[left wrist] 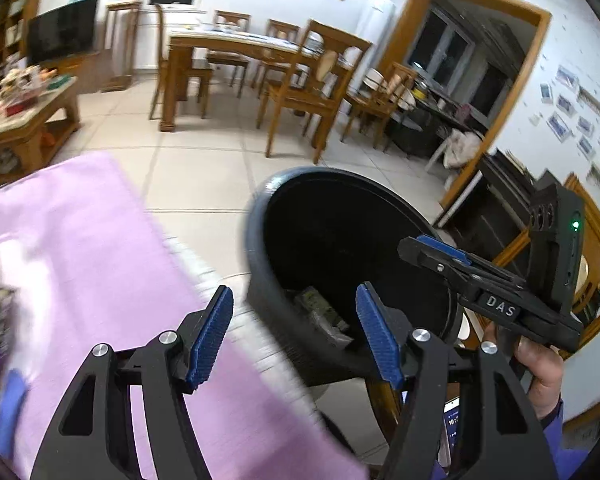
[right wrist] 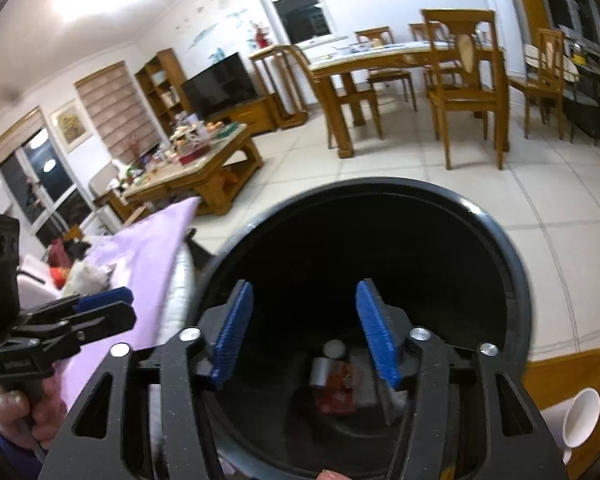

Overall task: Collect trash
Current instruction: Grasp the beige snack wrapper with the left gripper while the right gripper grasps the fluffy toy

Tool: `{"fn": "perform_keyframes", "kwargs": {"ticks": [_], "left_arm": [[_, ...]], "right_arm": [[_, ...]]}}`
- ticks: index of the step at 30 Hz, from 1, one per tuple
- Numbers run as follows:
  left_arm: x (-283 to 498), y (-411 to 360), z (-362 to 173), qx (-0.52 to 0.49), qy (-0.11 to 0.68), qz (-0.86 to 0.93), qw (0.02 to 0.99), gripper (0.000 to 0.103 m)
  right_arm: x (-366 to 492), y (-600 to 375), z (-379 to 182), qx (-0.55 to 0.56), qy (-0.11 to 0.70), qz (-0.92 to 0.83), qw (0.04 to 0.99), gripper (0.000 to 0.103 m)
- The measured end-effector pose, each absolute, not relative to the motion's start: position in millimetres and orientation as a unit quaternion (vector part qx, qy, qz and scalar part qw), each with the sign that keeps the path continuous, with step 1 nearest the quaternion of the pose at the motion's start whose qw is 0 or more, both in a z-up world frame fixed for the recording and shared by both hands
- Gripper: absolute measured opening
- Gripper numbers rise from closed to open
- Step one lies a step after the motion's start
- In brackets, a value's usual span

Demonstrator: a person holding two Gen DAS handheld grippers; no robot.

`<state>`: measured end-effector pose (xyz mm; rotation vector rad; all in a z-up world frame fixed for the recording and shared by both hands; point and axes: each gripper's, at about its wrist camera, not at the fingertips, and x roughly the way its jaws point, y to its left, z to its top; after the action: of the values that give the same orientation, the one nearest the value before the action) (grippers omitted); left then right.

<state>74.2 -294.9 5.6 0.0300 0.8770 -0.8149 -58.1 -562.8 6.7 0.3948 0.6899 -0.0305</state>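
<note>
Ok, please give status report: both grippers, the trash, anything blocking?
Left gripper open, empty. Right gripper open, empty, over black bin. Trash lies in bin bottom. Nothing blocking.

The left gripper [left wrist: 294, 336] holds its blue-padded fingers [left wrist: 210, 334] apart and empty, straddling the near rim of a black bin [left wrist: 260, 216] with wrappers [left wrist: 320, 312] inside, a pink cloth [left wrist: 100, 240] to its left and the right gripper [left wrist: 440, 252] over the bin's far side.
</note>
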Motion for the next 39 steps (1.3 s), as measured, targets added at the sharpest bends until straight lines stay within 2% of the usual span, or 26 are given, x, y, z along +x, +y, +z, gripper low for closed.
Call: {"fn": "perform_keyframes", "kwargs": {"ticks": [10, 12, 15, 20, 22, 24, 27, 39], "left_arm": [[110.5, -132.3, 19.3, -0.063, 0.401, -0.258, 0.877, 0.064], [123.4, -101.6, 17.0, -0.081, 0.407, -0.229, 0.881, 0.064], [148.7, -71.1, 8.6, -0.091, 0.423, -0.191, 0.881, 0.063], [183.4, -65.9, -14.1, -0.087, 0.470, -0.195, 0.857, 0.062], [194.0, -70.1, -23.5, -0.082, 0.483, -0.202, 0.848, 0.056], [195.2, -66.9, -29.3, -0.083, 0.479, -0.204, 0.850, 0.045], [196.0, -57.5, -34.0, -0.102, 0.469, -0.214, 0.851, 0.038], [187.0, 1.7, -20.7, -0.198, 0.431, -0.190, 0.859, 0.037]], "right_arm": [[9.6, -423.0, 42.0, 0.138, 0.350, 0.102, 0.921, 0.061], [26.2, -391.2, 46.6, 0.133, 0.355, 0.131, 0.916, 0.067], [50.5, -344.7, 53.1, 0.122, 0.360, 0.168, 0.910, 0.067], [84.9, -288.6, 57.5, 0.104, 0.375, 0.193, 0.901, 0.067], [100.5, -271.9, 56.3, 0.100, 0.385, 0.195, 0.897, 0.069], [113.4, -261.8, 55.5, 0.098, 0.393, 0.194, 0.893, 0.072], [134.4, -247.3, 48.2, 0.095, 0.411, 0.197, 0.885, 0.072], [199.3, -182.0, 3.4, 0.107, 0.469, 0.223, 0.848, 0.072]]}}
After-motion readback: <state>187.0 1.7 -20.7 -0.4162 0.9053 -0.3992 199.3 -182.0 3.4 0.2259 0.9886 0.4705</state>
